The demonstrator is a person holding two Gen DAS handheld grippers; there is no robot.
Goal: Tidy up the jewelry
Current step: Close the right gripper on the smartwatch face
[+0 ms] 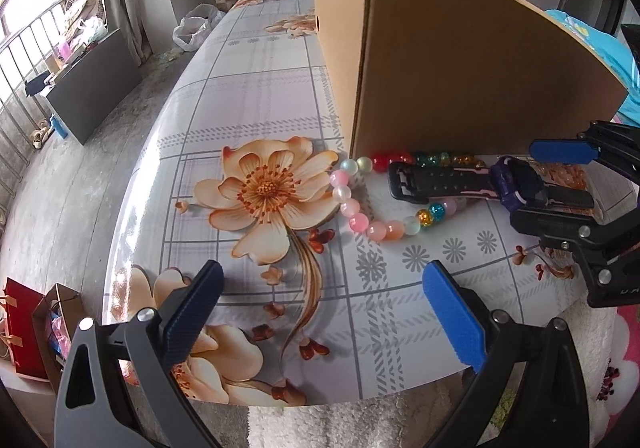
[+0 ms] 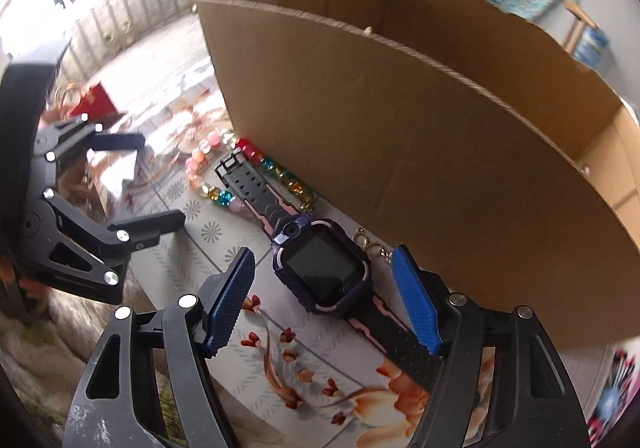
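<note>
Since the watch (image 2: 324,268) and bead bracelet (image 1: 360,221) sit outside the cardboard box (image 2: 400,135), nothing looks sorted yet; right gripper (image 2: 324,304) and left gripper (image 1: 320,312) both gape empty.

No text, label, brand or number can be read with certainty anywhere; the right gripper (image 1: 552,183) carries a few pale raised letters on its black frame behind the jaws, cut off at the edge of the left wrist view and too small to make out
</note>
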